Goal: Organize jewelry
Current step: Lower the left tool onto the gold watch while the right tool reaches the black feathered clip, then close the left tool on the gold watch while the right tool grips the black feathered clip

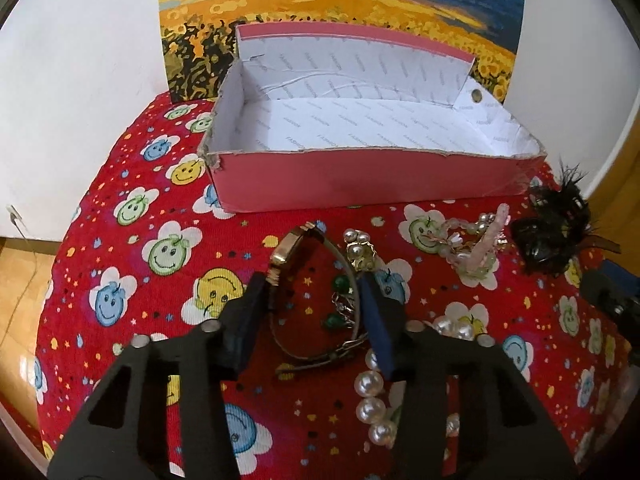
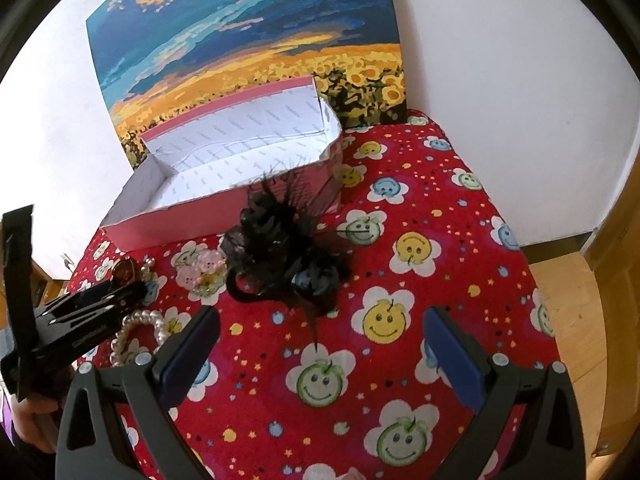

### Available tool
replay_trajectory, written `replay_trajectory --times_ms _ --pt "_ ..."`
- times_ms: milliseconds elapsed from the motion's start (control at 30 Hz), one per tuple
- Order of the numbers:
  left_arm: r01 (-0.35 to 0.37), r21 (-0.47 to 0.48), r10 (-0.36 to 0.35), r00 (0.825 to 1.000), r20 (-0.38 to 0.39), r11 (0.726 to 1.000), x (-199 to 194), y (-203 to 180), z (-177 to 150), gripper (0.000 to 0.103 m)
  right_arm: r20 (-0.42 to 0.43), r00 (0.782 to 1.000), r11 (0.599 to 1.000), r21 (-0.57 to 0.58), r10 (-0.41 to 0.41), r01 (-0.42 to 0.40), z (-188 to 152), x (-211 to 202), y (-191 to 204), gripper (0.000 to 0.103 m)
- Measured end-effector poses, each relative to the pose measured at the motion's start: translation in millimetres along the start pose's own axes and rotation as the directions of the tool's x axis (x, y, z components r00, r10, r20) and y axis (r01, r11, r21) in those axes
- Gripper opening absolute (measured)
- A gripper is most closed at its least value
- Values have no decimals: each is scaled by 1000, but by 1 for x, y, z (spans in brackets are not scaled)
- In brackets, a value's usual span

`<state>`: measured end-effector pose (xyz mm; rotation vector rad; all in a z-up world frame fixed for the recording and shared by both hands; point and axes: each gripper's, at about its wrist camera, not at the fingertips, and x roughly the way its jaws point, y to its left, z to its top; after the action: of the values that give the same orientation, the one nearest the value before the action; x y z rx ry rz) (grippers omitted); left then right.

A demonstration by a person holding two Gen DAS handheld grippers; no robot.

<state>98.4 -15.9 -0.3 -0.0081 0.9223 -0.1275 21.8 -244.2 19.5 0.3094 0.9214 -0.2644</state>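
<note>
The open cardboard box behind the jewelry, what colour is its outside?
Pink outside, white printed lining inside; clearest in the left wrist view.

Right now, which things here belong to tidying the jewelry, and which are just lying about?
Job:
pink box
gold watch
pearl strand
pink bead bracelet
green bead earrings
black feather clip
left gripper

Just there:
sunflower painting
red smiley cloth

white wall (image 2: 500, 80), a sunflower-field painting (image 2: 248, 40) leaning against it, wooden floor (image 2: 568, 300) below, daylight.
</note>
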Motion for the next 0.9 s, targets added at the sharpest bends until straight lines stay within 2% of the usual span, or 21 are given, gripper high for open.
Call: replay_trajectory --times_ms 267,500,600,700,733,833,900 --pt "27 -35 -27 1000 12 999 -15 7 0 36 -36 999 1000 5 15 -15 12 19 -5 103" --pt "35 -48 -34 999 23 998 -28 9 0 35 -46 998 997 -73 32 -35 25 33 14 103" --pt "42 -47 -40 999 35 998 -36 10 0 24 -53 998 995 -95 33 -38 27 41 19 103" --pt "63 -59 -60 997 48 996 -42 12 1 24 -68 997 995 -85 43 -48 27 46 20 101" --pt "69 -57 -66 997 50 996 -44 11 1 23 -68 997 995 -82 47 -53 27 46 20 99" --pt "75 -39 -73 996 59 996 -49 8 2 17 -63 996 995 -68 65 -69 27 47 18 84" --pt "89 -39 -87 994 61 995 -49 7 3 13 -68 994 995 -51 83 -87 28 47 15 81"
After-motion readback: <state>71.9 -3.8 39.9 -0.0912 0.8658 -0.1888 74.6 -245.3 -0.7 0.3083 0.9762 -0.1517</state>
